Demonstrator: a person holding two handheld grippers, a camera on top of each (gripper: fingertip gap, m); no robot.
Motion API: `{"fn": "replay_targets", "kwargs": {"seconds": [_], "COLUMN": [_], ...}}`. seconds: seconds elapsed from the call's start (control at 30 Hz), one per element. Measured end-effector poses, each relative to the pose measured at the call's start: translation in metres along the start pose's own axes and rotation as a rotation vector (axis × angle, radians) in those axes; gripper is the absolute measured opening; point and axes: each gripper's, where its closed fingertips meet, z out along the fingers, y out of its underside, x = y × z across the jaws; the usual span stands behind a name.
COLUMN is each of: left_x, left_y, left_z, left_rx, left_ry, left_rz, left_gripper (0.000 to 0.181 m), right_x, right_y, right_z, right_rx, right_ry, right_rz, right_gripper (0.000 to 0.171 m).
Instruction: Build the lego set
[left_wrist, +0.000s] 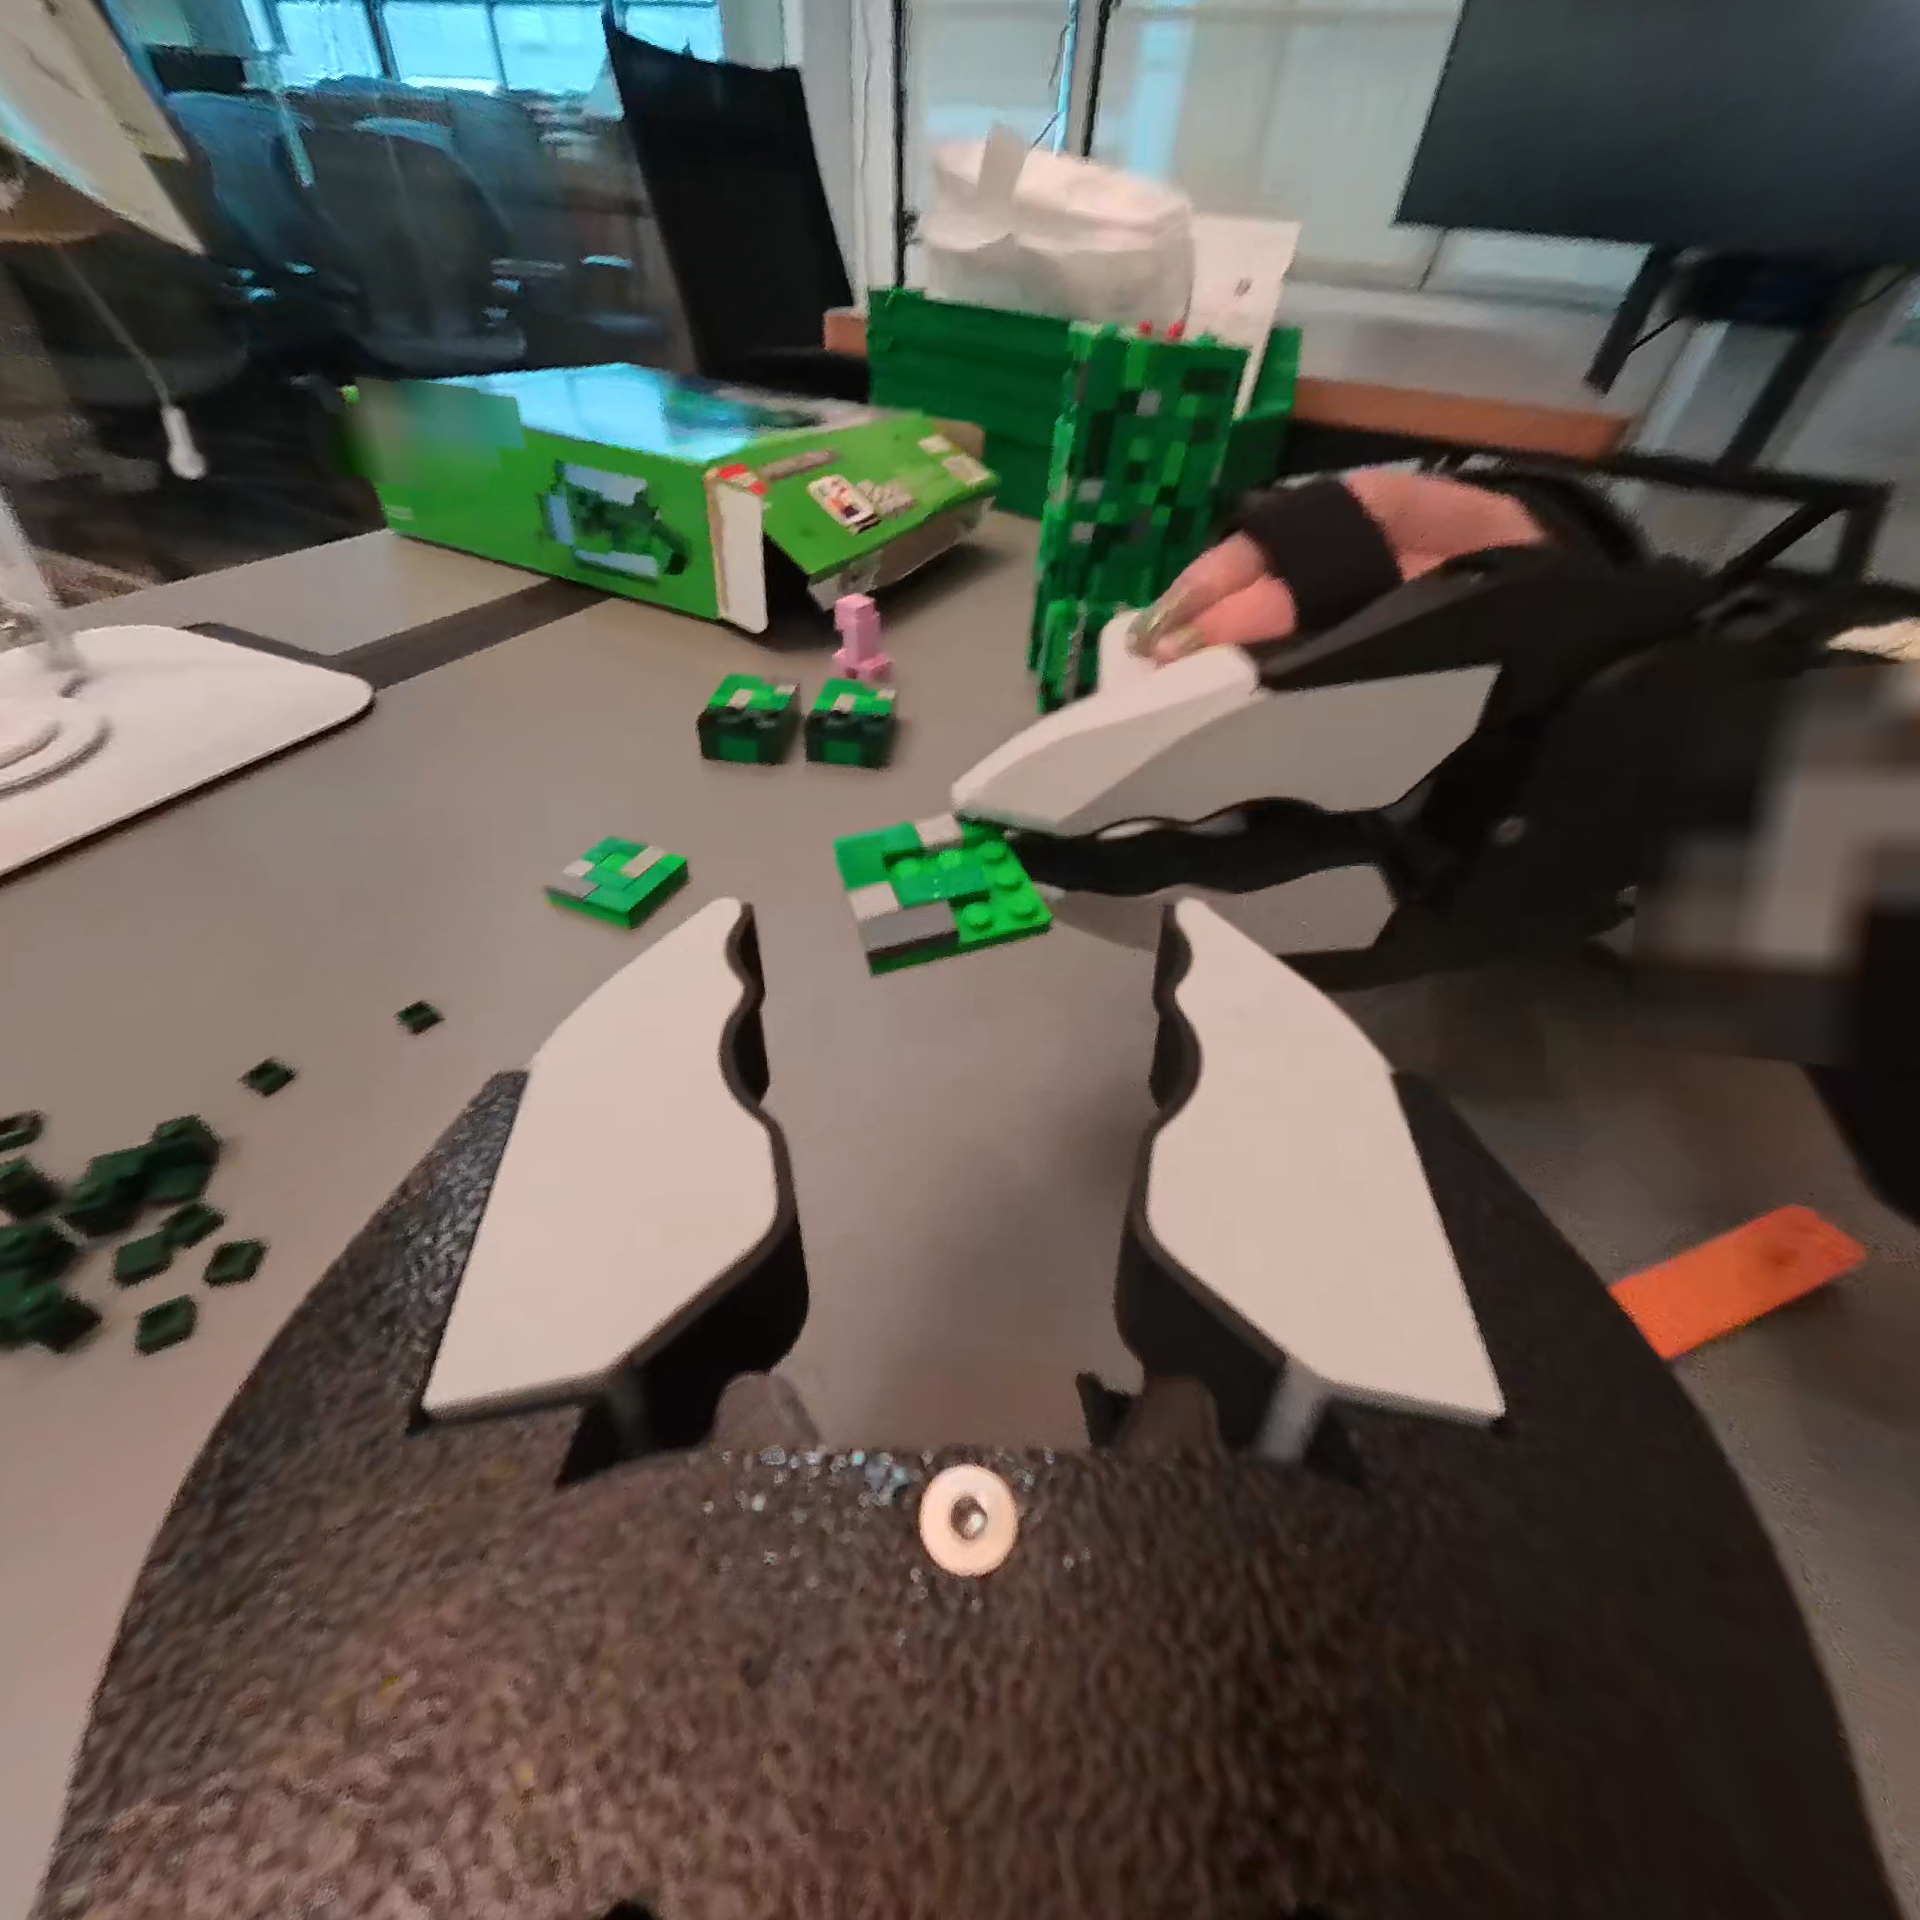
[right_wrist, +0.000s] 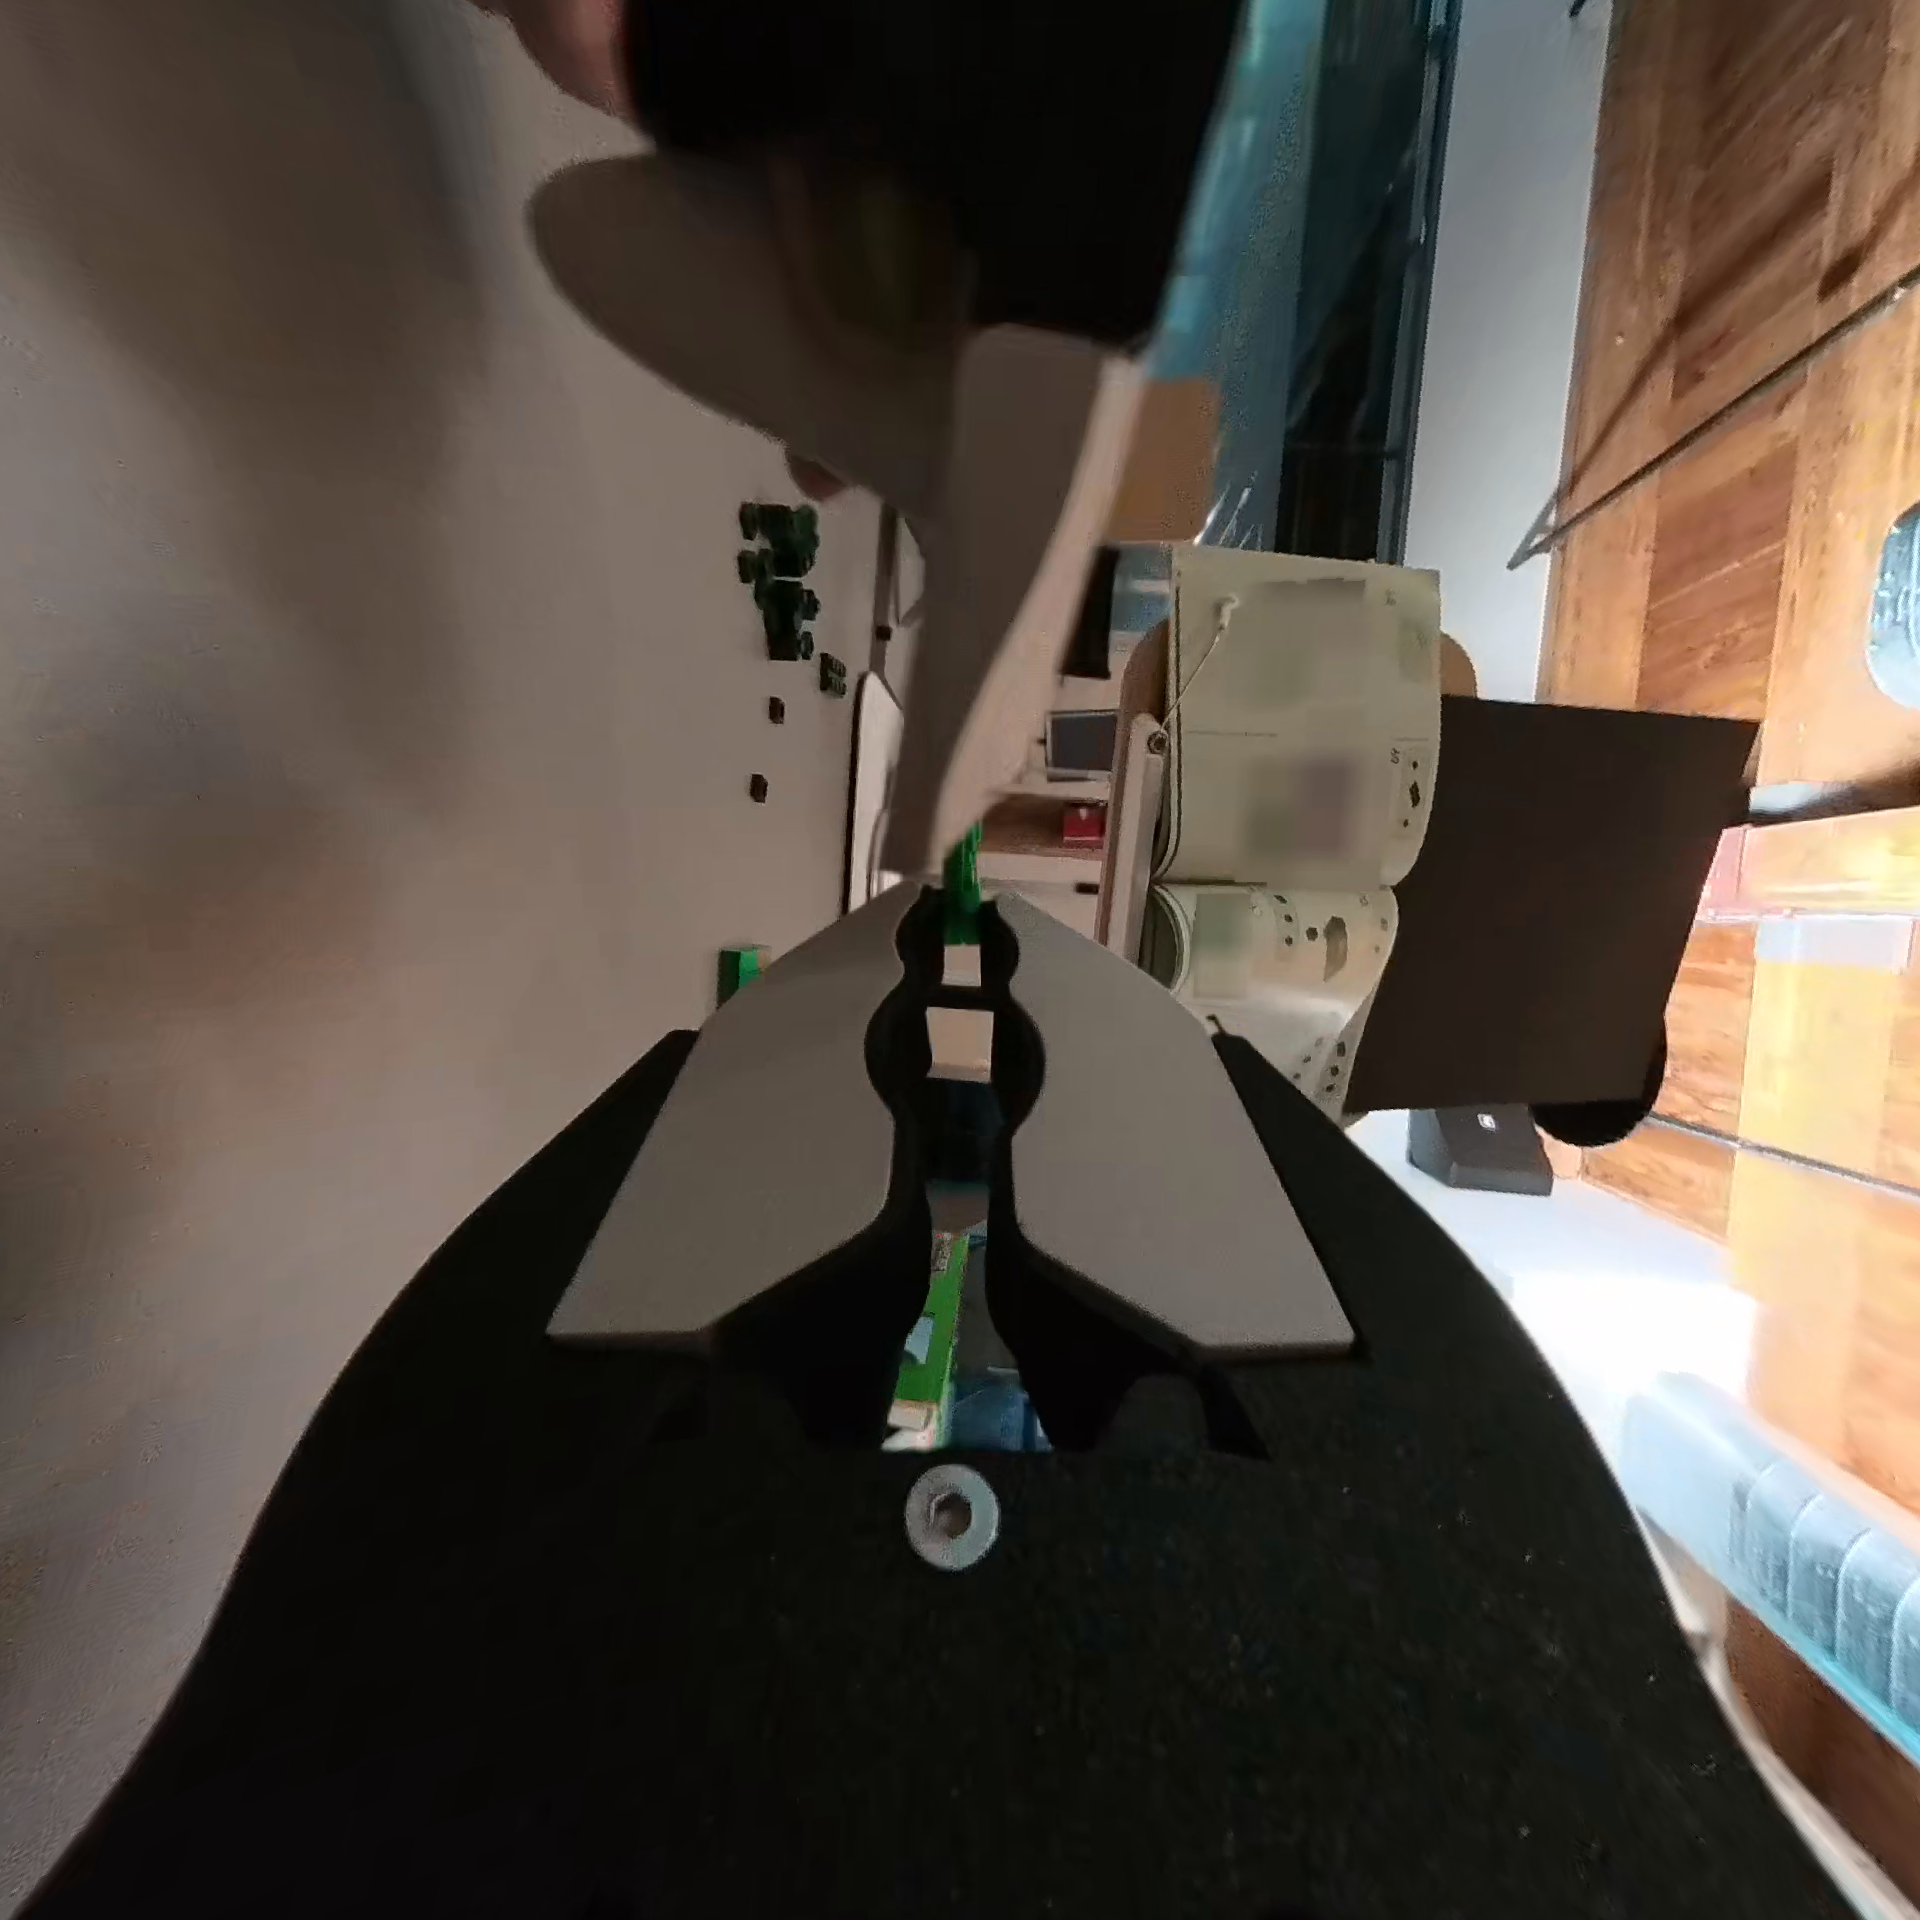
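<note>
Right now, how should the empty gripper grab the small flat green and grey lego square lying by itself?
Pinch the small flat green and grey lego square across two opposite side edges, coming down from above. It lies flat on the grey table, so only its thin edges offer grip. The left gripper is open.

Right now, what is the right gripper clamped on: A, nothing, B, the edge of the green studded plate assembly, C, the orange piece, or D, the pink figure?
B: the right gripper pinches the edge of the green plate assembly, while the left gripper hangs open just short of it.
</note>
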Motion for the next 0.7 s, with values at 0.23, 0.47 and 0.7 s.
{"fn": "replay_targets", "kwargs": {"seconds": [0.23,0.47,0.7], "left_x": [-0.003,-0.002,-0.012], "left_y": [0.004,-0.002,-0.005], "left_z": [0.004,0.001,-0.003], "left_rx": [-0.016,0.030,0.054], "left_ry": [-0.082,-0.060,-0.084], "left_rz": [0.048,-0.004,-0.032], "left_gripper": [0.062,0.058,0.051], "right_x": [0.001,0.001,0.000], "right_y": [-0.002,-0.004,-0.005], "right_z": [0.001,0.003,0.000], "right_rx": [-0.007,-0.002,-0.007], "right_ry": [0.007,0.012,0.039], "right_rz": [-0.010,-0.033,-0.034], "right_gripper": [0.006,0.006,0.006]}}
